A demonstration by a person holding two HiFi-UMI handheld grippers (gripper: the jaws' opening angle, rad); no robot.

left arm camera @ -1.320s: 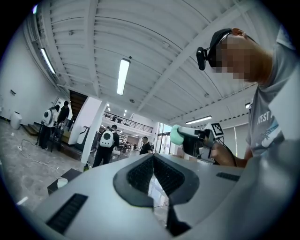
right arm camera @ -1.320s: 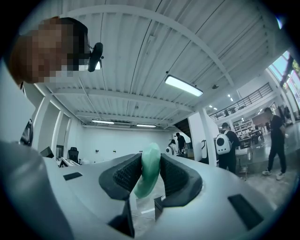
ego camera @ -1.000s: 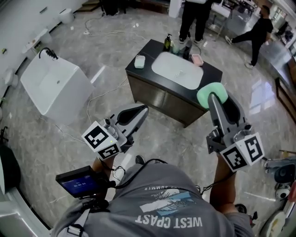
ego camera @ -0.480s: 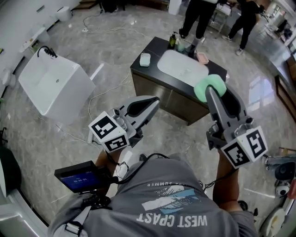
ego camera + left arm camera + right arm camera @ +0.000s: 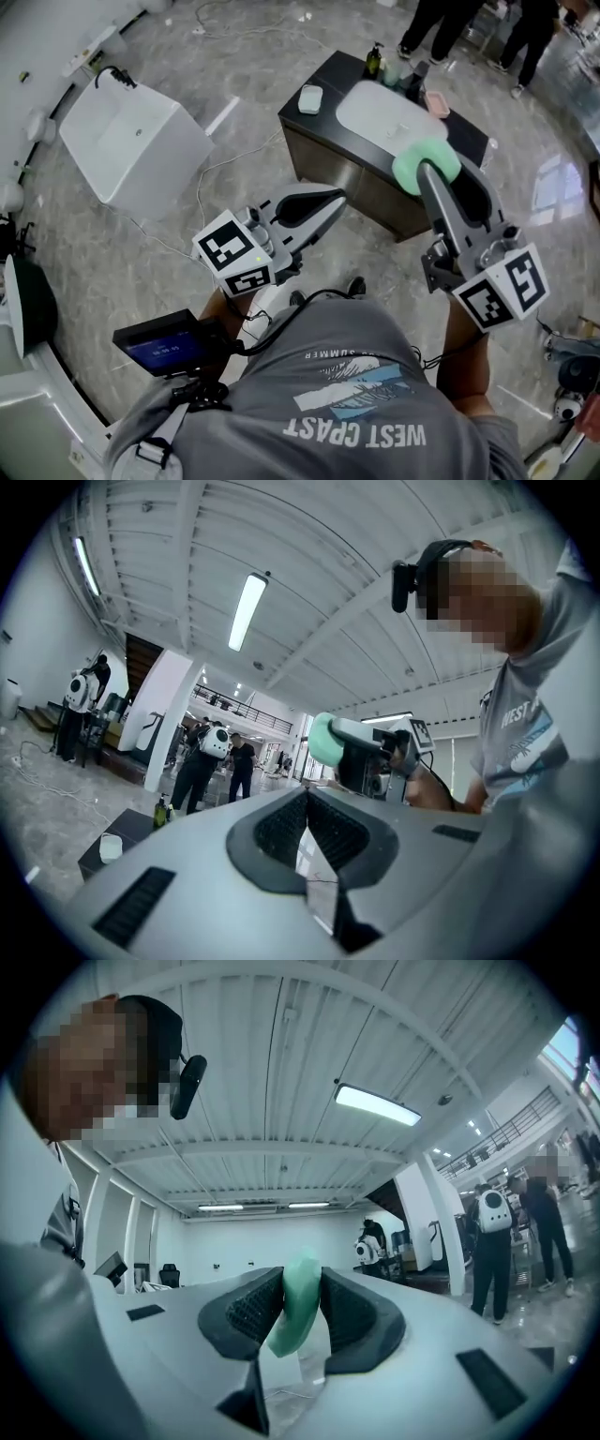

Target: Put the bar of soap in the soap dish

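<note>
Above the floor, well apart from the table (image 5: 319,122), the right hand-held gripper (image 5: 431,176) pinches the green bar of soap (image 5: 409,174), and the left hand-held gripper (image 5: 336,196) is pressed together with nothing in it. I think the smooth soap could slide out on the way if the squeeze loosens.

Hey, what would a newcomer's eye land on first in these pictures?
The mint-green bar of soap stands out first, clamped in the right gripper and held up in the air. Next comes the black vanity counter with its white basin across the floor ahead, and the left gripper, shut and empty.
</note>
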